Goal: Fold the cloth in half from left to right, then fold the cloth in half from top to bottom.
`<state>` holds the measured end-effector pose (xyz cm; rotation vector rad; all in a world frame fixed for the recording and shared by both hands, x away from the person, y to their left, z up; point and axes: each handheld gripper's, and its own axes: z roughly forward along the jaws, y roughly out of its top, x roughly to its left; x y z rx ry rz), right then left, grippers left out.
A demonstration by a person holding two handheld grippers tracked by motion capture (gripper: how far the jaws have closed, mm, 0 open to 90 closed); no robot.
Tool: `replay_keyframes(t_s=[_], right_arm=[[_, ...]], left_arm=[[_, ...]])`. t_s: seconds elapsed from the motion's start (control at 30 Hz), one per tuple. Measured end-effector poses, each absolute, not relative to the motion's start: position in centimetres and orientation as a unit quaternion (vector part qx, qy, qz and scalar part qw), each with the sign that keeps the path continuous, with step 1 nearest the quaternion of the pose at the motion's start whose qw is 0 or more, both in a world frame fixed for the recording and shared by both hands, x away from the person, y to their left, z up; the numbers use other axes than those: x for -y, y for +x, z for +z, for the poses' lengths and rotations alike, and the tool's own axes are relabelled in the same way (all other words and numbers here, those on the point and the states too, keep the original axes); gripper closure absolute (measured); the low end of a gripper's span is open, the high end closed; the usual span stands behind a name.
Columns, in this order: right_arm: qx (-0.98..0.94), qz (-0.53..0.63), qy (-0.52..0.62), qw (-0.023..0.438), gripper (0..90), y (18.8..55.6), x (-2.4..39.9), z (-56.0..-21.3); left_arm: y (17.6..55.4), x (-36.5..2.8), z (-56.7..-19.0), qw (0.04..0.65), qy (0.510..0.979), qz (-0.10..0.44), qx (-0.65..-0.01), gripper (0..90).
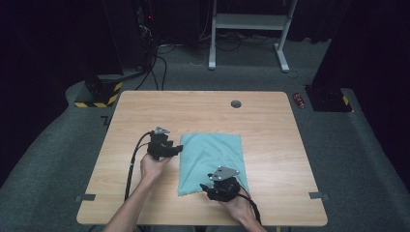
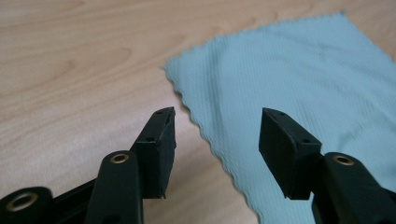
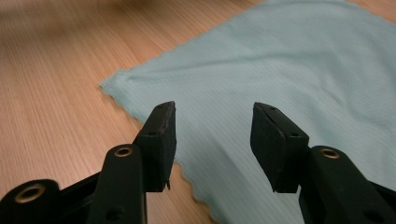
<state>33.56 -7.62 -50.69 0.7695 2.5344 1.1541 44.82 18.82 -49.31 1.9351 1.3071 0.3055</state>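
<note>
A light teal cloth (image 1: 212, 159) lies flat on the wooden table (image 1: 145, 111), near its front middle. My left gripper (image 1: 178, 149) is at the cloth's left edge, near the far left corner, pointing right. In the left gripper view the cloth (image 2: 289, 74) spreads ahead and the left gripper (image 2: 217, 135) stands open over its scalloped edge, nothing between the pads. My right gripper (image 1: 205, 187) sits at the cloth's near edge, pointing left. In the right gripper view the right gripper (image 3: 214, 140) is open above the cloth (image 3: 280, 65), its pads apart from the fabric.
A small round grommet (image 1: 236, 104) is set in the table near the far edge. Beyond the table stand a white desk frame (image 1: 249, 29) and cables on the grey carpet. A red object (image 1: 300, 100) lies on the floor at right.
</note>
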Motion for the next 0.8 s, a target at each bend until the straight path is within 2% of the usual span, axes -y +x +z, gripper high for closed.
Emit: replay_keyframes(t_s=[0.3, 0.8], right_arm=[[-0.879, 0.403, 0.234, 0.104, 55.6, 33.2, 3.9, -51.1], [-0.887, 0.399, 0.21, 0.095, 55.3, 32.7, 1.3, -51.7]], left_arm=[[46.7, -19.0, -51.6, 0.372, 0.738, 0.129, -0.548, 46.6], [49.6, -17.0, -51.2, 0.337, 0.76, 0.154, -0.534, 46.6]])
